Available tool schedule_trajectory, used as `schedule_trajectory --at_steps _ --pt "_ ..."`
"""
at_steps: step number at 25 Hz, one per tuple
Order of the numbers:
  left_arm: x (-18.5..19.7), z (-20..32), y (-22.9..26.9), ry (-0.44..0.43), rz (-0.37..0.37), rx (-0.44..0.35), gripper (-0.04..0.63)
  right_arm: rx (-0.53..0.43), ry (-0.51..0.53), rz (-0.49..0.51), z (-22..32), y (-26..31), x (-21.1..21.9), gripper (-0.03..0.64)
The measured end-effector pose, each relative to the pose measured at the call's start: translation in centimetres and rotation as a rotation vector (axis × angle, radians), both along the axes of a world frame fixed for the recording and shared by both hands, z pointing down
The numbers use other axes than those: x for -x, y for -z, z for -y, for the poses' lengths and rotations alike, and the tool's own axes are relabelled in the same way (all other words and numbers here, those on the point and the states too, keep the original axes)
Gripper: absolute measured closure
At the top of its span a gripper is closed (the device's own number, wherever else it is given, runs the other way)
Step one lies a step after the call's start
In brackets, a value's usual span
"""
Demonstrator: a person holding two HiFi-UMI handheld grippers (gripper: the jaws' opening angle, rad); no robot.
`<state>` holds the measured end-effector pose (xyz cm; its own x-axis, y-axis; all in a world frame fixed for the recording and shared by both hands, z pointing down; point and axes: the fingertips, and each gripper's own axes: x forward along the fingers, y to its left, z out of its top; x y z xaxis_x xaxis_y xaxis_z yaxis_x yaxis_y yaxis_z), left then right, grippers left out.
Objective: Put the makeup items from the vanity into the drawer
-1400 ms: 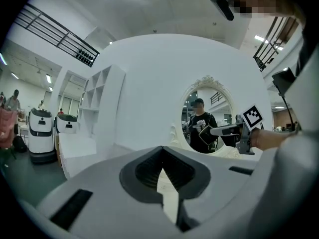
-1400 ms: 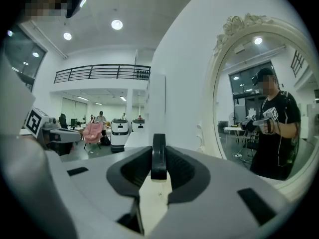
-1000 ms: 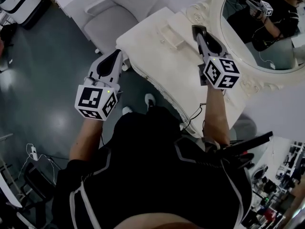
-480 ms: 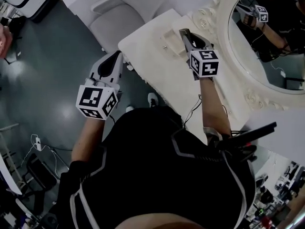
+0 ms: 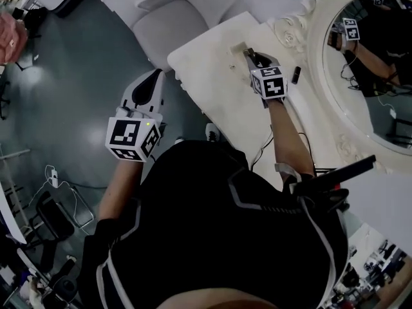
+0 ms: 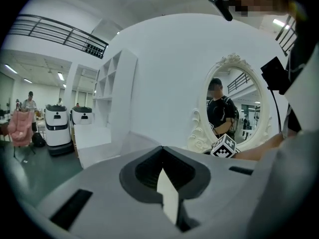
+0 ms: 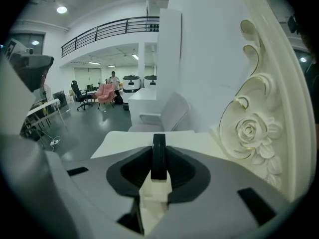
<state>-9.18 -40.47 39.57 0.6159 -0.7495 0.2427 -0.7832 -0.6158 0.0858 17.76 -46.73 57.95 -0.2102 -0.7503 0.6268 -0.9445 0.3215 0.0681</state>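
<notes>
Head view puts the cream vanity [image 5: 212, 76] across the upper middle, with grey floor to its left. The oval mirror [image 5: 380, 69] in its carved frame rises at the vanity's right, and a pale upholstered chair [image 5: 174, 24] stands at its far end.

Your left gripper [image 5: 152, 81] hangs over the floor, just off the vanity's near corner, and points toward the chair. In the left gripper view its jaws are pressed together with nothing between them.

Your right gripper [image 5: 250, 55] reaches over the vanity top, close to the carved foot of the mirror frame. Its tips are at a small raised cream box [image 5: 237, 47]. In the right gripper view the jaws are clenched on a slim dark makeup item [image 7: 158, 156], seen edge-on and standing upright between the pads. Whether that item is over the box or just short of it, you cannot tell from these views.

A second small dark item [image 5: 295, 74] lies on the vanity at the base of the mirror frame, just right of the right gripper's marker cube.
</notes>
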Motion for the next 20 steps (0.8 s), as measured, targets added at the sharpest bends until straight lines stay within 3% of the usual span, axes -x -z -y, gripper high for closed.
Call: schedule_trajectory --at_steps 4,12,20 --pt "1.4 -0.2 0.5 0.06 -0.006 -0.011 0.592 0.039 0.015 -0.002 0.1 -1.6 0.5 0.522" --pt "2.7 -1.8 1.0 0.07 0.019 0.006 0.592 0.107 0.102 -0.044 1.2 -2.7 1.7 0.522" --pt "5.7 -4.2 2.2 0.123 0.024 0.02 0.592 0.181 0.095 -0.091 1.0 -2.9 3.6 0.522"
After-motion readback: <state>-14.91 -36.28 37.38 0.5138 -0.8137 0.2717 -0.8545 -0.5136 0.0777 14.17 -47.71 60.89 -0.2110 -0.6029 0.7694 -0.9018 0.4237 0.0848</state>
